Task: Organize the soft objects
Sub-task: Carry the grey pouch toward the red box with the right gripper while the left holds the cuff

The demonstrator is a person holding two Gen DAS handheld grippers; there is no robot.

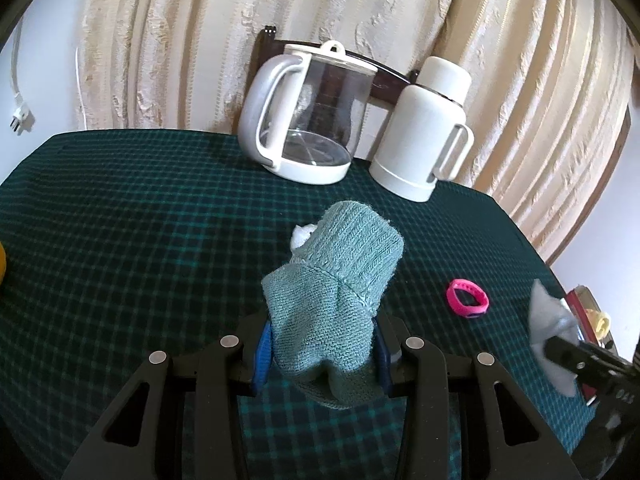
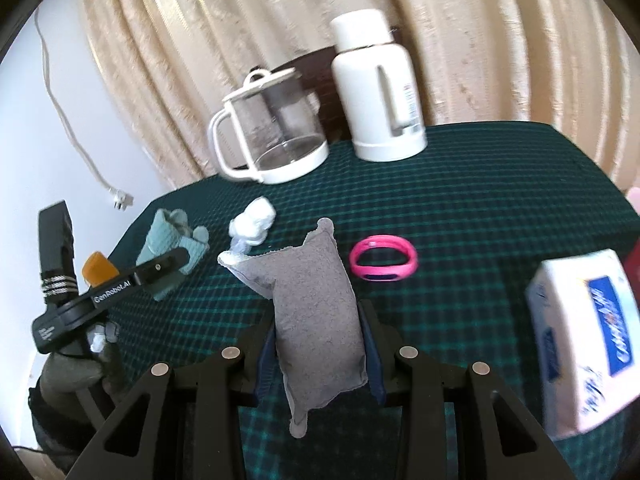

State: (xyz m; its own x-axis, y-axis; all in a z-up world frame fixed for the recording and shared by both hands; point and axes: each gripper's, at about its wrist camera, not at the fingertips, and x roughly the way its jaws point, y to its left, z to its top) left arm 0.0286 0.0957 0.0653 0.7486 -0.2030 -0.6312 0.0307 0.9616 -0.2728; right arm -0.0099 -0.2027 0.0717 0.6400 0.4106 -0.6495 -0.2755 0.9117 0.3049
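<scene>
My left gripper is shut on a teal knit sock, which bulges up between the blue pads above the green checked tablecloth. In the right wrist view the same sock hangs in the left gripper at the table's left edge. My right gripper is shut on a grey fabric pouch, held upright between its fingers. The pouch also shows at the right edge of the left wrist view. A crumpled white cloth lies on the table beyond both.
A pink wristband lies right of the pouch. At the table's back stand a glass carafe and a white thermos, with curtains behind. A tissue pack sits at the right, an orange object at the left.
</scene>
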